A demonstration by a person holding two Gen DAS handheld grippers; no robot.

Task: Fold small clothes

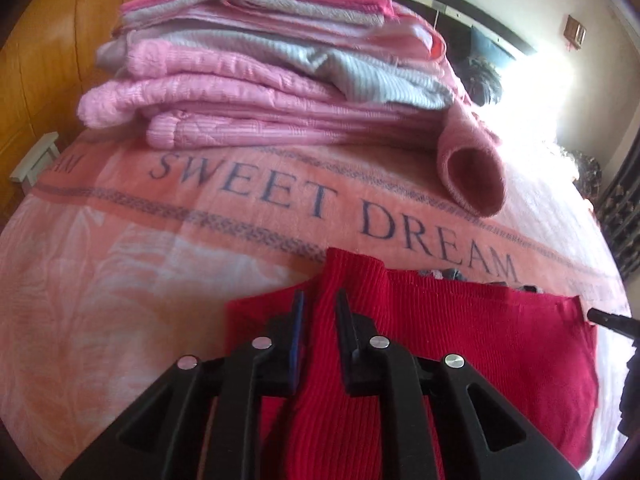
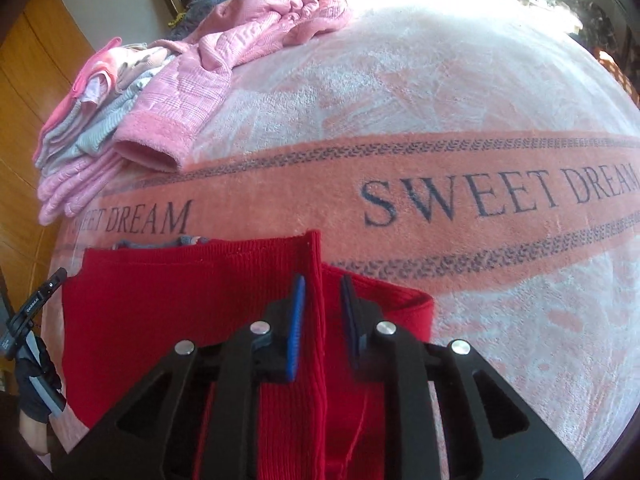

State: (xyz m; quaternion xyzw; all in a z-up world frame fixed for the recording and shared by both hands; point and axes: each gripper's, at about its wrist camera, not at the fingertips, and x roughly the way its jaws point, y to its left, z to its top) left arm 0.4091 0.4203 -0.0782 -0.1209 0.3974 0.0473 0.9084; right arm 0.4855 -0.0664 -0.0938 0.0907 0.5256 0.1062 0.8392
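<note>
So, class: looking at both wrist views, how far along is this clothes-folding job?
Done: a stack of folded pink and grey clothes sits on the blanket. In hand: the red knit garment lies flat, the left gripper and right gripper each pinching a ribbed sleeve, apparently mid-fold. Left: finishing it, plus the crumpled pink garment beyond the stack.

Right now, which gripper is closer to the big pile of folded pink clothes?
Left. The left gripper holds the red sweater right below the pink pile. The right gripper holds the sweater's other side, farther along the bed.
</note>
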